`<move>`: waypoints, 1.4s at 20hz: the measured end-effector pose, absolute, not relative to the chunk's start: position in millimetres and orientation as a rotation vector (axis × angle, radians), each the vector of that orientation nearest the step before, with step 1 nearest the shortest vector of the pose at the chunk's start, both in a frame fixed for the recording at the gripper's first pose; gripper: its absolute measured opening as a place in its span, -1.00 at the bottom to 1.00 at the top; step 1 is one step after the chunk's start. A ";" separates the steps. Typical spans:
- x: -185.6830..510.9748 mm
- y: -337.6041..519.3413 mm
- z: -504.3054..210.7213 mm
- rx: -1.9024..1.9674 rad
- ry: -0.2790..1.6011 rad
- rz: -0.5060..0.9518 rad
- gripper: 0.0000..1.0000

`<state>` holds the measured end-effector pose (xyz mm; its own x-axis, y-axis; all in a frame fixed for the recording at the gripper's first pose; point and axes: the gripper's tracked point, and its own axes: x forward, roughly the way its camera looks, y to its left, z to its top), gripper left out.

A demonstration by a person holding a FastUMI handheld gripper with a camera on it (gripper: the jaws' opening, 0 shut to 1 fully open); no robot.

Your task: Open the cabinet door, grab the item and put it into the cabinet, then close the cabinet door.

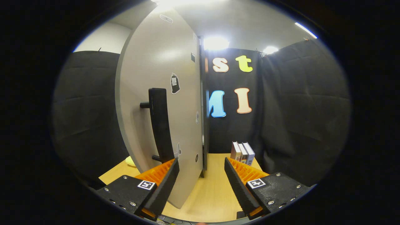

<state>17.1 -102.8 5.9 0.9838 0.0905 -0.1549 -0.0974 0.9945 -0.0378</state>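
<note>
Your gripper (201,175) was spread wide, holding nothing. Door (159,103) stood ajar, its edge between your fingers; upright handle (160,125) just ahead-left. Boxes (242,153) sat ahead-right on the tabletop (212,190).

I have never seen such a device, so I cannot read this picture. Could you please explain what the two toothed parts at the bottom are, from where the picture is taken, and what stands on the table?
The camera rides on a hand-held grasping tool and looks forward along its two fingers; those are the toothed parts at the bottom. A person carries the tool; there is no robot arm. The fingers stand apart and hold nothing.

The big grey panel is a cabinet door, swung open, with its lower edge between the fingers. The dark vertical bar on it is the handle, just beyond the left finger.

Below is a light wooden table. Beyond the right finger a few small boxes stand upright, side by side. A small yellow thing peeks out left of the door; I cannot tell what it is.
</note>
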 end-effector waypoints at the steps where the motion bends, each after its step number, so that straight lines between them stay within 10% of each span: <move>1: 17.8 -92.2 5.5 -0.050 0.148 0.097 0.83; 28: 68.8 100.5 -16.5 -0.014 0.078 0.080 0.85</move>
<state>68.8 100.5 -16.5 0.9938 0.0796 -0.0780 -0.0807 0.9967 -0.0105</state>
